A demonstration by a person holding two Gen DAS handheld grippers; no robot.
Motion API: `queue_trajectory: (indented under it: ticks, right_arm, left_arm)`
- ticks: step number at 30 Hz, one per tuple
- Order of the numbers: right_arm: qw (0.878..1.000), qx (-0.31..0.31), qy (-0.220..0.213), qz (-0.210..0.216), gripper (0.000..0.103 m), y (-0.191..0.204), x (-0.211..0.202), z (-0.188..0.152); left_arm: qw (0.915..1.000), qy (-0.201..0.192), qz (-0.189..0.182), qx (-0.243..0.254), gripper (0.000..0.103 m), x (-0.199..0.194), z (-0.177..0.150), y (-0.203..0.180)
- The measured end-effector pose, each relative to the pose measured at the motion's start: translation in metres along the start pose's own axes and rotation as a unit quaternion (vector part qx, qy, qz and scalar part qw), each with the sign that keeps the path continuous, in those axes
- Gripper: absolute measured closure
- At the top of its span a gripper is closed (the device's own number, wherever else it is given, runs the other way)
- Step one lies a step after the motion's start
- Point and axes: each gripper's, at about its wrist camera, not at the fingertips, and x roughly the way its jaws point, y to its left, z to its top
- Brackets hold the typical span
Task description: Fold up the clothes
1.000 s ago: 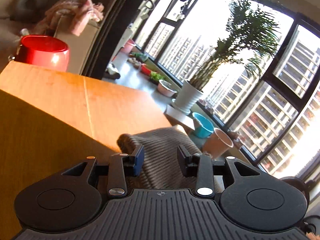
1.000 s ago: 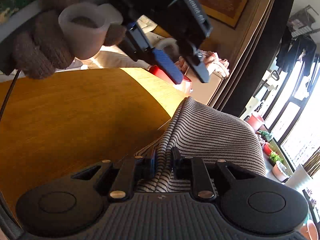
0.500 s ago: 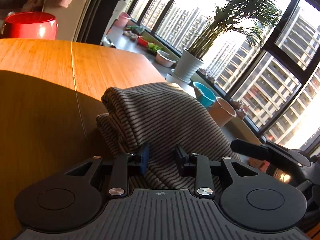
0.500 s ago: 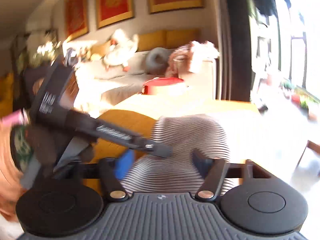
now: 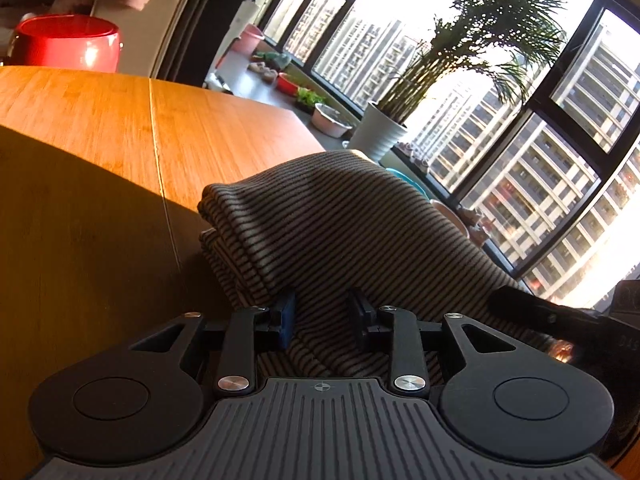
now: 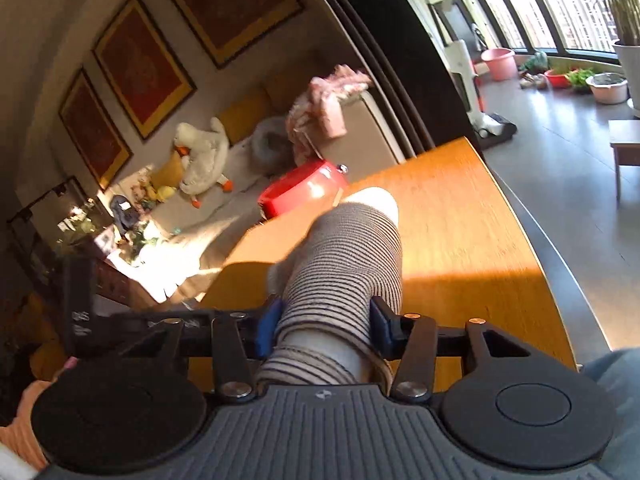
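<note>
**Striped top is almost folded**

The striped top (image 5: 352, 224) is lying in a thick bundle with several layers on the wooden table (image 5: 100, 128), so most of the folding looks done. The left gripper (image 5: 320, 314) is sitting open with cloth between its fingers. The right gripper (image 6: 326, 328) is squeezing a bunched end. That end probably needs laying down flat.

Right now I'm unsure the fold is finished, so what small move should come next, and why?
Probably draw both sets of jaws back off the striped garment. It already lies in stacked layers on the wooden table, and the left gripper stands open around its near edge. The right gripper brackets the cloth too, but whether it pinches is unclear, so open it first.
</note>
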Motion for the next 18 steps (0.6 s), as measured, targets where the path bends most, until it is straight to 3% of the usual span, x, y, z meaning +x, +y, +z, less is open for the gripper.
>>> queue_trajectory:
  ticks: [2,6,9,13,15,18]
  right_arm:
    - [1.000,-0.013,-0.009,0.002,0.061,0.003,-0.004,0.005]
    - [0.995,-0.020,0.027,-0.097,0.062,-0.012,0.011,0.001]
    - [0.993,-0.037,0.028,-0.111,0.061,-0.010,0.016,-0.002]
    - [0.977,-0.141,0.017,-0.158,0.056,0.021,0.018,0.001]
    - [0.976,-0.160,-0.010,-0.149,0.056,0.036,0.015,0.007]
    - [0.981,-0.175,-0.020,-0.084,0.056,0.054,0.013,0.010]
  left_arm:
    - [1.0000,0.001,-0.005,-0.003,0.071,0.000,0.000,0.002]
    - [0.9999,0.003,-0.013,0.007,0.071,0.003,-0.002,-0.004]
    - [0.9998,0.003,-0.011,0.014,0.071,0.004,-0.003,-0.007]
    - [0.9999,0.003,-0.010,0.012,0.071,0.004,-0.002,-0.006]
    - [0.9999,0.003,-0.010,0.011,0.071,0.004,-0.002,-0.006]
    - [0.9999,0.002,-0.012,0.010,0.071,0.004,-0.002,-0.006]
